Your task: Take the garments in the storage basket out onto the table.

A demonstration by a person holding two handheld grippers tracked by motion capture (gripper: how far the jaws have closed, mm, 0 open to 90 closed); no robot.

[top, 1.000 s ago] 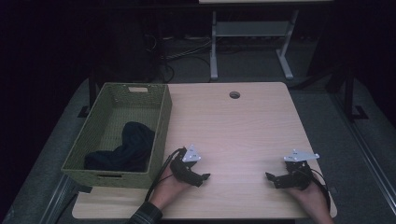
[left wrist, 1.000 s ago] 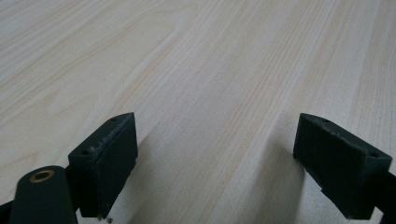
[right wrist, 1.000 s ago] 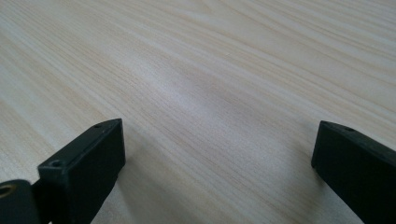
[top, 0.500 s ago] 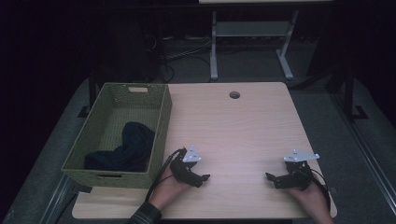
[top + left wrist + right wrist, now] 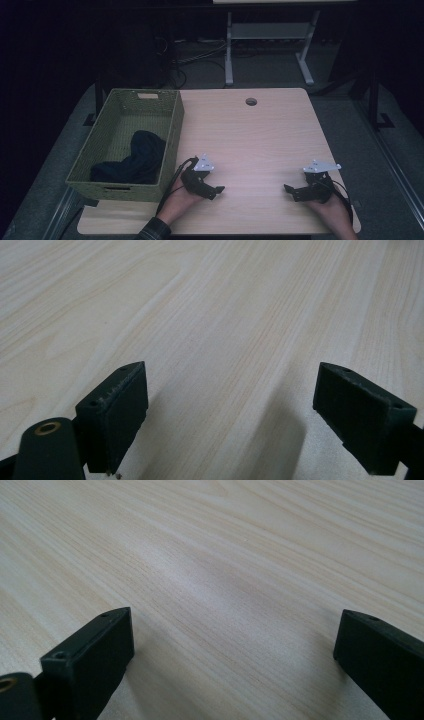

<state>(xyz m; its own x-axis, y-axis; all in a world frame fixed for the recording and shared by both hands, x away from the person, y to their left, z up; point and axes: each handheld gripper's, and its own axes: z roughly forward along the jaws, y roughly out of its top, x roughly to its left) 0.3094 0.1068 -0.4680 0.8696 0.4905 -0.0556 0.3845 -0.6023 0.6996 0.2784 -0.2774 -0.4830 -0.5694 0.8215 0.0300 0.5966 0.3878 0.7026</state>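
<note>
My left gripper (image 5: pixel 216 190) and right gripper (image 5: pixel 290 190) rest low on the bare table (image 5: pixel 260 140), jaws spread wide, holding nothing. The dark cloth (image 5: pixel 134 159) lies inside the green basket (image 5: pixel 169 145), nearest my left, presumably awaiting pickup.

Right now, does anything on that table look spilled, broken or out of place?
Nothing stands out. The dark cloth lies crumpled inside the green basket, which sits square at the table's left edge. Each hand-held gripper, left and right, rests open on bare wood.
</note>
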